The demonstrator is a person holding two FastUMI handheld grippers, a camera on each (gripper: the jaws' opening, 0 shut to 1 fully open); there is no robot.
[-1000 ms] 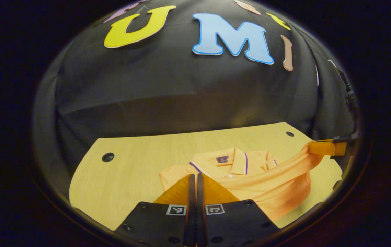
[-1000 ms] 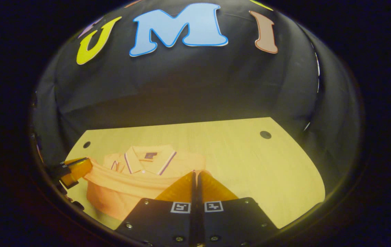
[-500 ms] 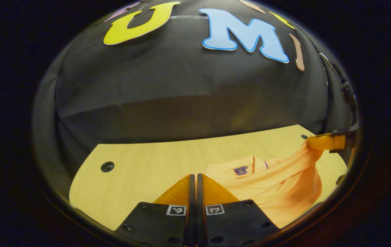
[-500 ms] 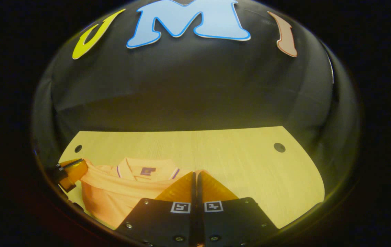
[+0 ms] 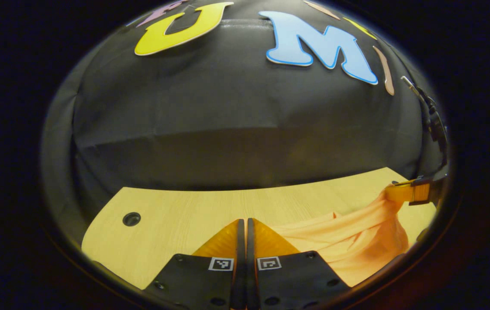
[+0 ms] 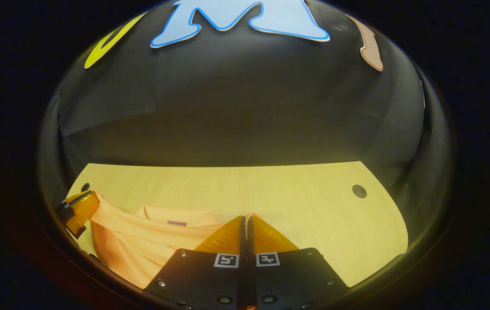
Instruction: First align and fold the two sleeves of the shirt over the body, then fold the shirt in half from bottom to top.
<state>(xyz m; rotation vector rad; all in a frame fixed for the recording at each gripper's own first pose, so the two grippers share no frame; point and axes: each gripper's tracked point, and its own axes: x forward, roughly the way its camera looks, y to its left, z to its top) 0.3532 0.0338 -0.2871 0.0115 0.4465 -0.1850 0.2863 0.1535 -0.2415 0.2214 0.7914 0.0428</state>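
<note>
Shirt (image 5: 348, 241) bunched on wooden table (image 5: 176, 215); black cloth behind.

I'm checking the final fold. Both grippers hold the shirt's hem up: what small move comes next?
Probably carry the hem a little farther toward the collar, then lower it: left gripper and right gripper hold the orange polo shirt taut above the wooden table.
</note>
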